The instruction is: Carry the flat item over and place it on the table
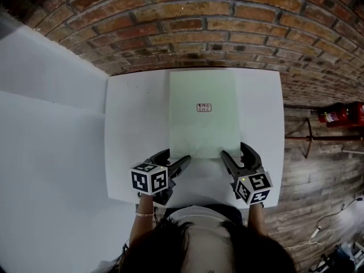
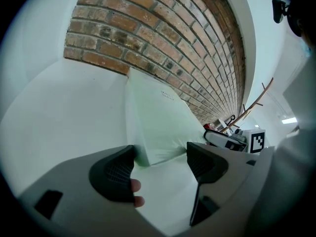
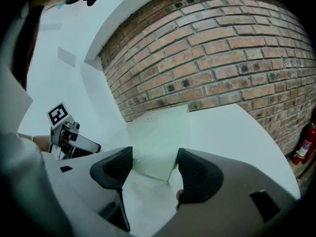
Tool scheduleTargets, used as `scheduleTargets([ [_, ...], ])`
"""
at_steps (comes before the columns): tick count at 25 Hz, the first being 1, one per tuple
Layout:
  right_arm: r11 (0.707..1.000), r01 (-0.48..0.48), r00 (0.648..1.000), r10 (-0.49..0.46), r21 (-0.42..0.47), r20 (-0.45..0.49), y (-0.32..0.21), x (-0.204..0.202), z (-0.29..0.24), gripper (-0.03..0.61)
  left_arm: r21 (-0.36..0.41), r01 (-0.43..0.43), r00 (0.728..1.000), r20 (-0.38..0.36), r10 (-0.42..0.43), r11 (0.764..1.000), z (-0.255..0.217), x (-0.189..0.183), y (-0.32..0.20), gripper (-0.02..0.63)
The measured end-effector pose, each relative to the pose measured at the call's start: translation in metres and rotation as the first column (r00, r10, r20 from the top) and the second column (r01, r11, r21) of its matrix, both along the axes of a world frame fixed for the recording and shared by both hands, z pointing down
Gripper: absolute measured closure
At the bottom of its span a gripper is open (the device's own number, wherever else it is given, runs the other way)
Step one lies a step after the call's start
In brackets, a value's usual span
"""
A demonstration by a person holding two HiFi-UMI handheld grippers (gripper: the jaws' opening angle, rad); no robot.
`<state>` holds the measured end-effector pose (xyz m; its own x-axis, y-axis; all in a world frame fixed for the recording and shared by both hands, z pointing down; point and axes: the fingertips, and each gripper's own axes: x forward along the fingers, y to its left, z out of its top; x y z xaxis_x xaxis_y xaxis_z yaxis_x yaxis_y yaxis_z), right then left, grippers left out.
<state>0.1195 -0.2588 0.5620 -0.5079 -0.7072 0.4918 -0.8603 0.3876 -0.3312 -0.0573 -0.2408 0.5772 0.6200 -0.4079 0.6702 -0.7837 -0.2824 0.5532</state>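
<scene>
I see left gripper (image 1: pixel 175 158) fingers released, near-left corner of pale green flat sheet (image 1: pixel 203 114) between them. Right gripper (image 1: pixel 235 152) fingers likewise spread at near-right corner. Sheet lies flat on white worktop (image 1: pixel 136 124), far edge toward brick wall (image 1: pixel 227 27).

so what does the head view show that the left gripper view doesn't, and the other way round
Only the head view: the whole pale green sheet with its small label, the white table's full outline, and a bracelet on the person's left wrist.
Only the left gripper view: the left gripper close up, its jaws apart with the sheet's near corner at its left pad, and fingertips under that pad.
Both: the brick wall, table, sheet and right gripper.
</scene>
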Motion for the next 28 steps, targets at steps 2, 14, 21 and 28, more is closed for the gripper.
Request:
scheduleTargets([
  [2, 1.000, 0.004, 1.000, -0.004, -0.009, -0.003, 0.001, -0.001, 0.002, 0.265, -0.003, -0.003, 1.000, 0.003, 0.003, 1.000, 0.002, 0.000, 0.000, 0.265],
  [14, 1.000, 0.014, 0.999, -0.015, -0.027, -0.028, -0.001, -0.002, 0.011, 0.265, -0.029, -0.025, 1.000, 0.016, 0.026, 0.999, 0.013, 0.000, -0.001, 0.265],
  [21, 0.999, 0.024, 0.999, -0.026, -0.042, -0.045, 0.000, -0.003, 0.017, 0.265, -0.041, -0.039, 0.999, 0.028, 0.040, 0.998, 0.020, 0.000, -0.001, 0.264],
  [28, 0.998, 0.031, 0.998, -0.034, -0.052, -0.058, 0.000, -0.003, 0.023, 0.267, -0.051, -0.053, 0.998, 0.042, 0.055, 0.997, 0.025, 0.000, -0.002, 0.264],
])
